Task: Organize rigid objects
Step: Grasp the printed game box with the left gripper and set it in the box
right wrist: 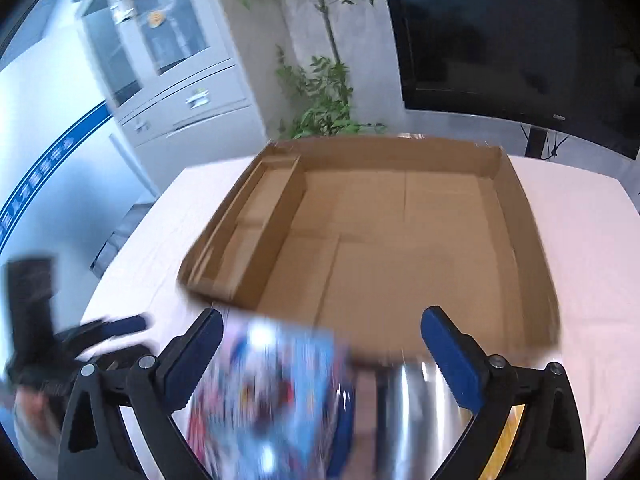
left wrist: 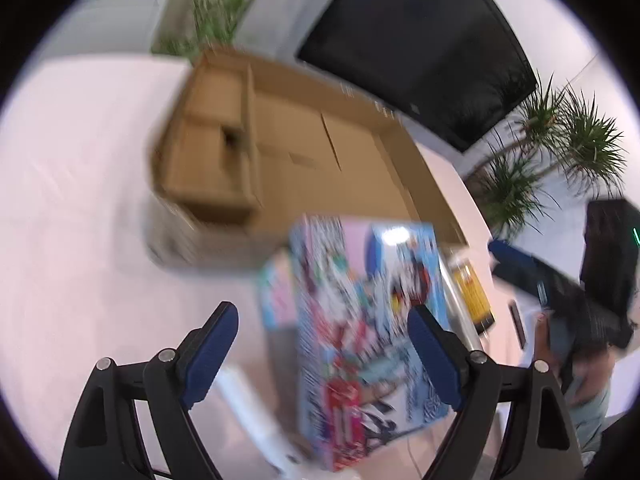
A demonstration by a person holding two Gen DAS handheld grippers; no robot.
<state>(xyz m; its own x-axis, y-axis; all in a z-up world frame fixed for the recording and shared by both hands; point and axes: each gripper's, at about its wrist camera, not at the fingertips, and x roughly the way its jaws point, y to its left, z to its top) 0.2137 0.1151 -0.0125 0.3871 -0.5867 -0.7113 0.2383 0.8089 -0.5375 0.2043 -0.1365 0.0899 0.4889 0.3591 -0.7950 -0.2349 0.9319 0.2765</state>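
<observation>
A colourful printed toy box (left wrist: 360, 332) stands tilted on the white table, between the fingers of my left gripper (left wrist: 322, 340), which is open; contact is unclear through blur. A second pastel box (left wrist: 276, 292) lies behind it. A silver cylinder with a yellow label (left wrist: 470, 292) lies to its right. A wide, shallow cardboard box (left wrist: 304, 148) sits beyond. In the right wrist view the toy box (right wrist: 272, 400) and the silver cylinder (right wrist: 412, 412) lie below my open right gripper (right wrist: 320, 344), just before the cardboard box (right wrist: 380, 240).
The white table (right wrist: 580, 240) carries everything. A black monitor (right wrist: 520, 40) and potted plants (right wrist: 320, 92) stand behind it. A white cabinet (right wrist: 180, 80) is at the far left. The other gripper (right wrist: 60, 340) shows at the left edge.
</observation>
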